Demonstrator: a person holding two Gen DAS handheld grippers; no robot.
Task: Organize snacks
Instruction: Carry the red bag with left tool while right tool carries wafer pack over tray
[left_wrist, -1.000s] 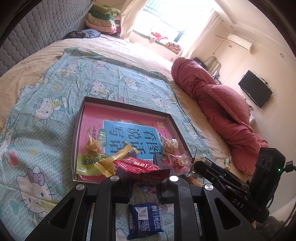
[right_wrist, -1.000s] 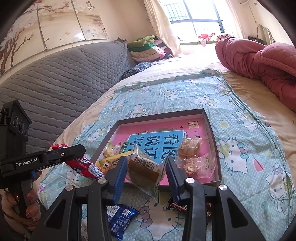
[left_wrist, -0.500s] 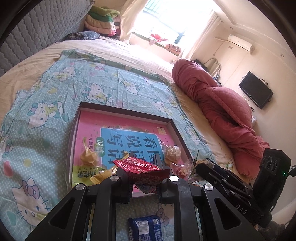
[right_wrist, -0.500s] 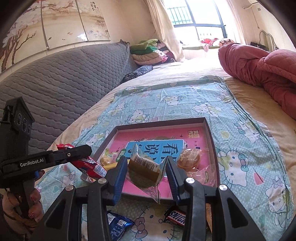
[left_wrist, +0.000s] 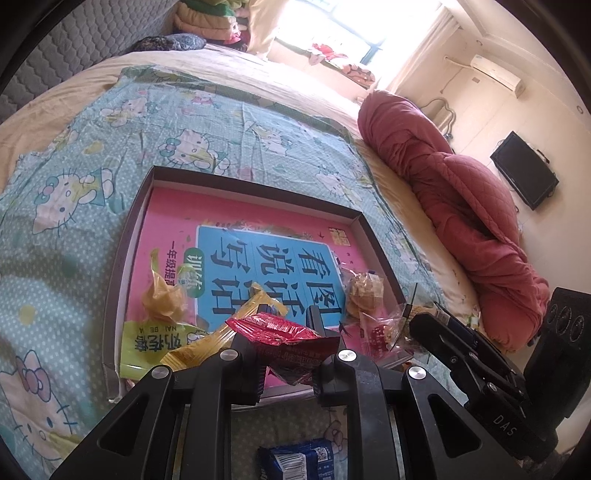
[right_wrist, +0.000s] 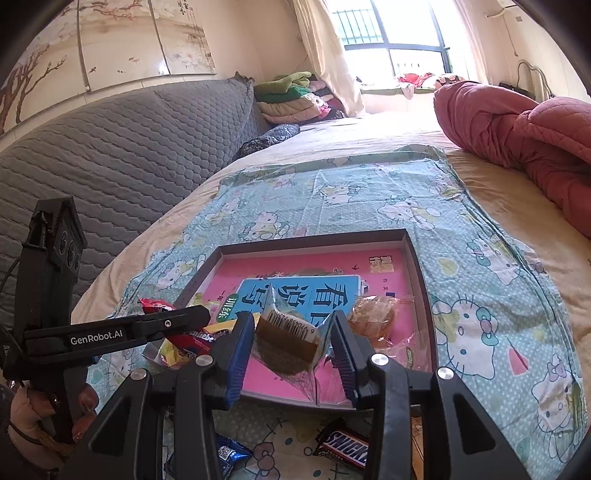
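Jaws pinch red packet (left_wrist: 291, 341) lengthwise across, above tray (left_wrist: 125, 266).

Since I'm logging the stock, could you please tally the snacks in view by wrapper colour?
Clear wrappers: 3
Yellow or yellow-green wrappers: 3
Red wrapper: 1
Blue wrapper: 1
Brown Snickers bar: 1
Total: 9 that I can make out.
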